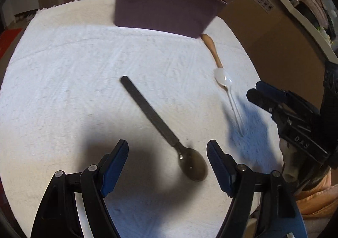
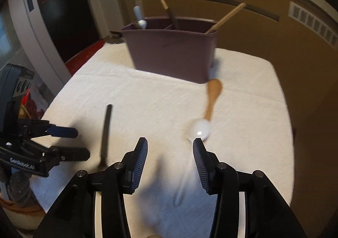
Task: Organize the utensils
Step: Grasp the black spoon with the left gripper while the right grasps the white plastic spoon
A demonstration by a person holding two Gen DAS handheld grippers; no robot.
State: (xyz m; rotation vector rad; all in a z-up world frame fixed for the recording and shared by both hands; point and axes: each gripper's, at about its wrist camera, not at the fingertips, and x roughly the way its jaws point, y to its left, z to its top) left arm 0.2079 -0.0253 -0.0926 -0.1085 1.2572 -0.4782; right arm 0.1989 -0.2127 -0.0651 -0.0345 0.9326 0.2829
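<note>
Left tool [image 1: 168, 149] wide, empty over dark metal spoon [image 1: 192, 166]; right tool [image 2: 170, 145] parted, empty; clear plastic spoon [image 2: 199, 128].

Dark spoon [image 1: 169, 132], clear spoon [image 1: 224, 78], wooden spoon [image 1: 212, 49] lie flat.

I'm working in a home kitchen: a towel-covered table [image 1: 63, 69], a caddy [image 2: 173, 52] of utensils, tan cabinets [image 2: 264, 33] with vents, dishes [image 1: 312, 12] stacked on a counter.
</note>
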